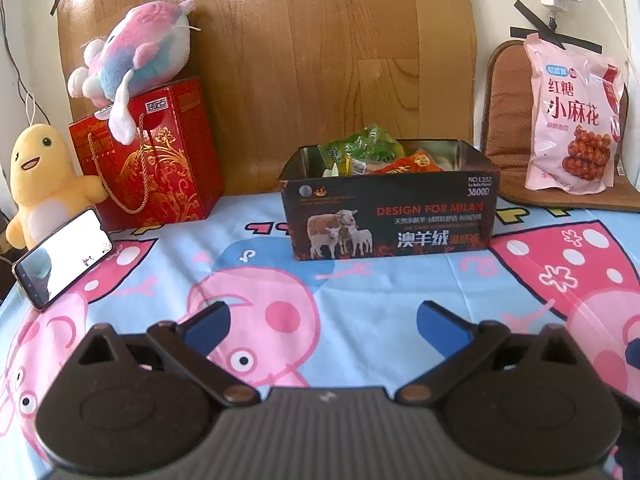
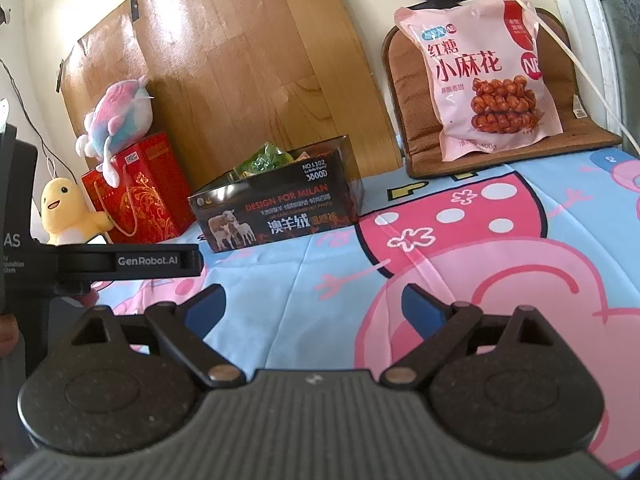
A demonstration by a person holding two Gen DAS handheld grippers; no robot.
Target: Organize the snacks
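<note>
A dark tin box point(image 1: 390, 216) printed with sheep stands on the cartoon cloth near the back; it also shows in the right wrist view point(image 2: 276, 210). Green point(image 1: 362, 146) and orange point(image 1: 416, 164) snack packets stick out of it. A large pink snack bag point(image 1: 574, 120) leans upright on a brown cushion at the back right, also in the right wrist view point(image 2: 490, 76). My left gripper point(image 1: 322, 322) is open and empty, low over the cloth in front of the box. My right gripper point(image 2: 312, 306) is open and empty, to the box's right.
A red gift bag point(image 1: 154, 156) with a pink-blue plush point(image 1: 136, 56) on top stands at the back left, beside a yellow plush point(image 1: 38, 178) and a propped phone point(image 1: 64, 256). A wooden board point(image 1: 320, 60) leans on the wall. The brown cushion point(image 2: 412, 120) lies back right.
</note>
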